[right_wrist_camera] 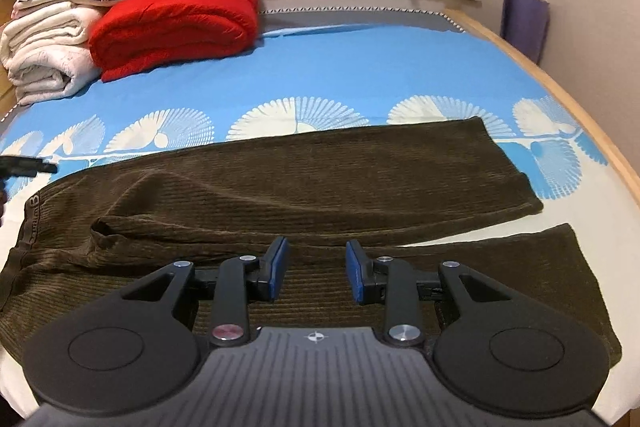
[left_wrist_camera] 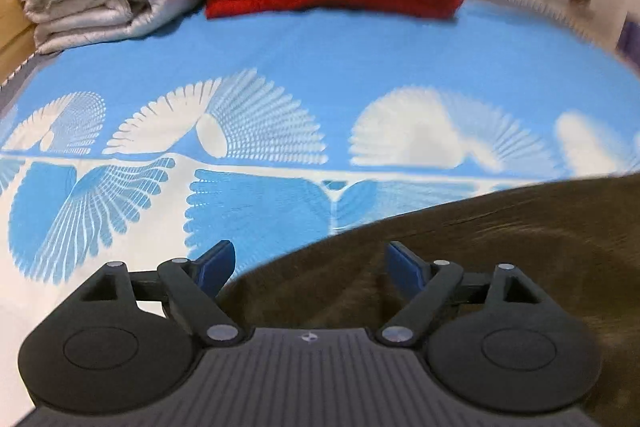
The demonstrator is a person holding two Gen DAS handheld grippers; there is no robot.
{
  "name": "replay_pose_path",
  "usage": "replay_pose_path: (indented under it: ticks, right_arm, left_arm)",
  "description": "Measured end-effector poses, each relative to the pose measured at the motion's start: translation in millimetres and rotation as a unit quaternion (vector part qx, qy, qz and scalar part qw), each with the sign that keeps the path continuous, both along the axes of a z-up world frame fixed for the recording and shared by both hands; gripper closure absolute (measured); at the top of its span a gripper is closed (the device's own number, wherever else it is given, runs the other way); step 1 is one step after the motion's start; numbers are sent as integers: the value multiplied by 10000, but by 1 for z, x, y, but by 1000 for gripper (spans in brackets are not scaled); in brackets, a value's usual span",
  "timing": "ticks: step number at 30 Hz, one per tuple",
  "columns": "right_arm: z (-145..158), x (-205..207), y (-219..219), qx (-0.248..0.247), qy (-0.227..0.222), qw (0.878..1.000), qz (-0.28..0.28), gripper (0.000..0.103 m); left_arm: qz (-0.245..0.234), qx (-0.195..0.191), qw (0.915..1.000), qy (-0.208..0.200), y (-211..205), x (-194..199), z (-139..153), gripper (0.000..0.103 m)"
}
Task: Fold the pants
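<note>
Pants point(right_wrist_camera: 304, 195) lie spread across the blue bedsheet point(right_wrist_camera: 360, 67), legs toward 3 o'clock. Both grippers, left point(left_wrist_camera: 310, 263) and right point(right_wrist_camera: 316, 267), hover released, empty. Red blanket point(right_wrist_camera: 176, 27) and white quilt point(right_wrist_camera: 44, 55) sit well apart at 10 o'clock.

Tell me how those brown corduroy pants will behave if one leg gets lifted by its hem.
The brown corduroy pants will probably drape and sag, since they already lie limp with a soft fold near the waistband. The ribbed cloth looks thick, so likely fairly heavy for fabric and easy for the open right gripper to pinch. It may drag on the blue patterned bedsheet rather than slide.
</note>
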State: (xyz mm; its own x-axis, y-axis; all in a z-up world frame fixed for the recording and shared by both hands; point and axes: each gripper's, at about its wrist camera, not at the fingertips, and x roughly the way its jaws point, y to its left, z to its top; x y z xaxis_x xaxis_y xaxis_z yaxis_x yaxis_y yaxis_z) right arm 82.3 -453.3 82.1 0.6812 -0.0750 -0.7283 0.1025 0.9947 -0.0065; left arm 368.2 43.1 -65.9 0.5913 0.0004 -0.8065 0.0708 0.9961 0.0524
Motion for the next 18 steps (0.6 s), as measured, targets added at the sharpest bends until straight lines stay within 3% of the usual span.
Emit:
replay_pose_path:
  ticks: [2, 5, 7, 9, 10, 11, 14, 16, 18]
  right_arm:
    - [-3, 4, 0, -16, 65, 10000, 14, 69]
    - [-6, 9, 1, -95, 147, 9998, 93, 69]
    - [-8, 12, 0, -142, 162, 9997, 110, 69]
    - [-10, 15, -1, -153, 193, 9997, 77, 69]
    - [-10, 17, -3, -149, 211, 9996, 54, 69]
    - [-11, 18, -4, -150, 227, 9996, 42, 69]
    - [-13, 21, -5, -193, 276, 9994, 21, 69]
    - [-15, 21, -5, -234, 305, 9993, -14, 69]
    - [-16, 20, -5, -254, 313, 9992, -50, 69]
  left_arm:
    - [-128, 295, 9995, 60, -3, 15, -14, 16]
    - [-440, 332, 9965, 635, -2, 34, -40, 14]
    - [-567, 462, 9953, 628, -2, 38, -47, 14]
    - [-839, 262, 9935, 726, -3, 40, -45, 39]
    - [-1079, 172, 9911, 759, -8, 39, -41, 72]
    - [-1285, 258, 9886, 742, -15, 35, -37, 87]
    - [-1806, 1354, 9735, 371, -43, 11, -28, 99]
    - [-1811, 1544, 9712, 132, -49, -7, -17, 100]
    - [-1695, 1413, 9753, -102, -46, -27, 3, 100]
